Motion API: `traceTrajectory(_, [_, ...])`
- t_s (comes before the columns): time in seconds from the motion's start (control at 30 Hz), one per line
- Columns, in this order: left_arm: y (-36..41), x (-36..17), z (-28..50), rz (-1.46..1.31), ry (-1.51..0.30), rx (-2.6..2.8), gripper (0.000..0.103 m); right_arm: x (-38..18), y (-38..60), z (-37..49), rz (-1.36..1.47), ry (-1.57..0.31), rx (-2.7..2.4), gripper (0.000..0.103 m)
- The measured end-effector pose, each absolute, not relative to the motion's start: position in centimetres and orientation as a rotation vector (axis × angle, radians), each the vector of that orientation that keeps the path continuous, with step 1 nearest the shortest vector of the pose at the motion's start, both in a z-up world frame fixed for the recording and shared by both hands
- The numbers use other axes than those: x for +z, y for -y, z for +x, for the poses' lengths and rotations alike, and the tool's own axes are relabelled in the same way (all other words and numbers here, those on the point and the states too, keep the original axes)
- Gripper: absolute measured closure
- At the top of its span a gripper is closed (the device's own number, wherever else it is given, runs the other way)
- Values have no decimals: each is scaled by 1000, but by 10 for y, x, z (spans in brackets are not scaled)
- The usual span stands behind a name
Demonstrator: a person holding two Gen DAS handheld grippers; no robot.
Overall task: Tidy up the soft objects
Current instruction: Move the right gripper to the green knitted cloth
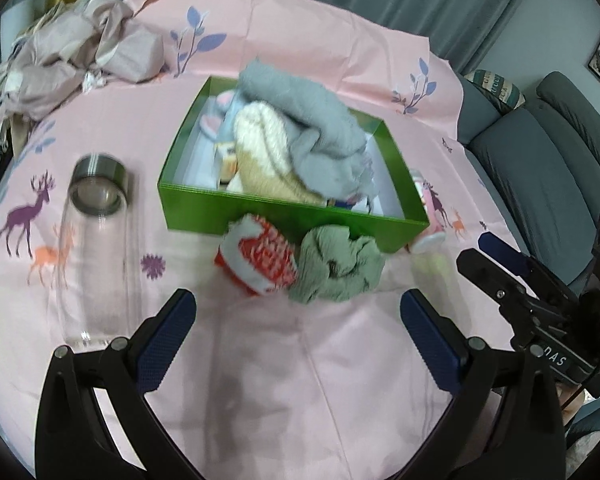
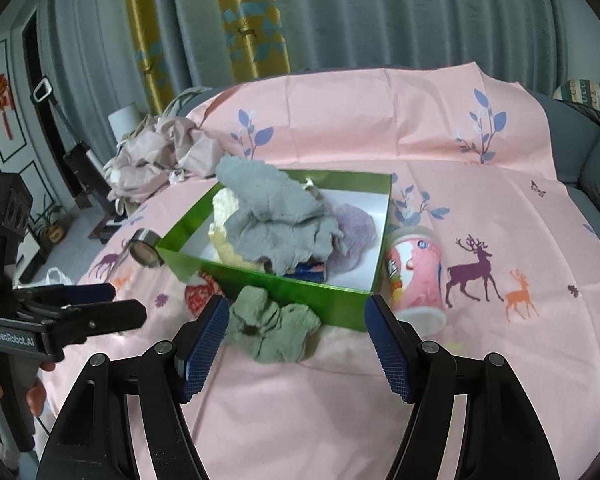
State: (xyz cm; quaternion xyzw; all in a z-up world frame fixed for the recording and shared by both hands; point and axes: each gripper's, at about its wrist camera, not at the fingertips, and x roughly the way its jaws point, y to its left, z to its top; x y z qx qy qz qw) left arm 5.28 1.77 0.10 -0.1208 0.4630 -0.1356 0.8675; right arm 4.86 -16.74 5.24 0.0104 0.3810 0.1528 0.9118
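Observation:
A green box [image 1: 260, 210] [image 2: 284, 286] sits on the pink cloth and holds a grey fluffy cloth [image 1: 312, 120] [image 2: 276, 216], a cream knit piece [image 1: 264, 140] and a lilac one [image 2: 352, 224]. In front of the box lie a green crumpled cloth [image 1: 336, 268] [image 2: 272, 326] and a red-and-white sock [image 1: 260, 256] [image 2: 198, 294]. My left gripper [image 1: 298, 332] is open and empty, just short of both. My right gripper [image 2: 298, 340] is open, with the green cloth near its left finger. Each gripper shows in the other's view: the right one [image 1: 496, 258], the left one [image 2: 112, 306].
A clear glass bottle [image 1: 96, 240] with a metal neck lies left of the box. A pink printed cup [image 2: 416, 276] lies on its side right of the box. A heap of beige cloth [image 1: 72, 60] sits at the far left. A grey sofa [image 1: 540, 152] is on the right.

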Motion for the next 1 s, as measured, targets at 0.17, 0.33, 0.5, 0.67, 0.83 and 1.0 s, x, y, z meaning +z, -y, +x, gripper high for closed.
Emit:
traceTrajectory(0.17, [-21,-17,47,-274,-1003,-280,1,43,161,47,13,-818,316,32])
traceTrajectory(0.33, [-24,-30,42,-294,-1017,-292,1,33,159,48,17,-843,320,32])
traceTrajectory(0.5, [-29,-40,39,-364,-994,-351,1,10,165,51,106,-899,366,32])
traceTrajectory(0.67, [-28,-56,38,-453,-1000,-435,1,-21,174,54,215,-962,415,32])
traceTrajectory(0.83, [-24,-70,41,-494,-1012,-488,1,-40,174,58,261,-968,427,32])
traceTrajectory(1.0, [-18,-77,47,-460,-1037,-484,1,-45,164,73,235,-945,413,33])
